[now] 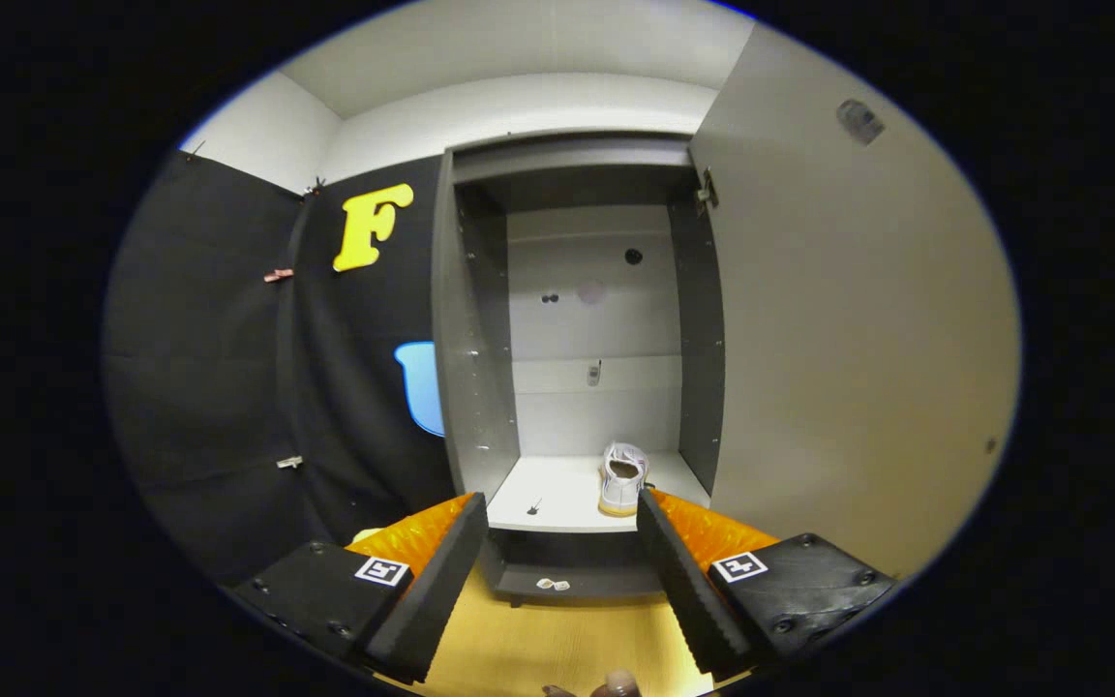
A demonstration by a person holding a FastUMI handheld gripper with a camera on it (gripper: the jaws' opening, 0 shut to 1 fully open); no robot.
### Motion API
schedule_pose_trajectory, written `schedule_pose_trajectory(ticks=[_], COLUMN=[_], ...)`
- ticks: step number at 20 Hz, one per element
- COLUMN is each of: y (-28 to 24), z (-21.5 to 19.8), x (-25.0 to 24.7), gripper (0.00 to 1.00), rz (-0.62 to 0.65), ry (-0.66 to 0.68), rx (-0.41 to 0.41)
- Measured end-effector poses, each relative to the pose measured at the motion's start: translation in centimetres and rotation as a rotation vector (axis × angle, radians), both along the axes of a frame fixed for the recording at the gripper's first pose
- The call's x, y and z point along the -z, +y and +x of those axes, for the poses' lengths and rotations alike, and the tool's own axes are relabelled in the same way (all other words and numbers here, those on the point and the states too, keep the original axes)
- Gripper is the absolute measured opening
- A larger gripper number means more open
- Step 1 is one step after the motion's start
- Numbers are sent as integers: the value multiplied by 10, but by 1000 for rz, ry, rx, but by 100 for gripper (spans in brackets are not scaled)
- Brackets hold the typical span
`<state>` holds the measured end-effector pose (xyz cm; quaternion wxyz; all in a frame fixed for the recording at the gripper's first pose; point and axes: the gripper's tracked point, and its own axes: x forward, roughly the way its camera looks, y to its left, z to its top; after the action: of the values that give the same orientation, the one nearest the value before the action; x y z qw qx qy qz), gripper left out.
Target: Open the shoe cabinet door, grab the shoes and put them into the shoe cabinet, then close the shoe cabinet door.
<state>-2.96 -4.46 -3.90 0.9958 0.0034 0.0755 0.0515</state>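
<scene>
Gripper view: gripper [562, 552] w/ fingers spread wide, nothing between them, aimed at the shoe cabinet [475, 339]. Cabinet door [858, 339] is swung fully open to the right, hinge [708, 191] at its top corner. One white shoe [622, 477] already stands on the cabinet shelf [557, 499], right of centre, heel facing out, just beyond the right finger [688, 571]. Likely light, soft upper w/ stiffer sole; heel collar or sides would give the best pinch if re-seated. Door panel looks stiff and smooth; push on its free edge to close. Room: shelf bare left of shoe; keep clear of side walls, shelf lip and door edge. Wooden floor [538, 649] below.
</scene>
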Motion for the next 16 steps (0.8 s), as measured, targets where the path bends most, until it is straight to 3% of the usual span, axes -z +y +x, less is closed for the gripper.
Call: schedule_pose_trajectory(ticks=[5, 8, 16], y=[-22, -64, -190], z=[-79, -111, -156], x=[-23, -30, -51], gripper=[98, 97, 96], rz=[43, 57, 5], ry=[17, 23, -6], rx=[-36, 2, 64])
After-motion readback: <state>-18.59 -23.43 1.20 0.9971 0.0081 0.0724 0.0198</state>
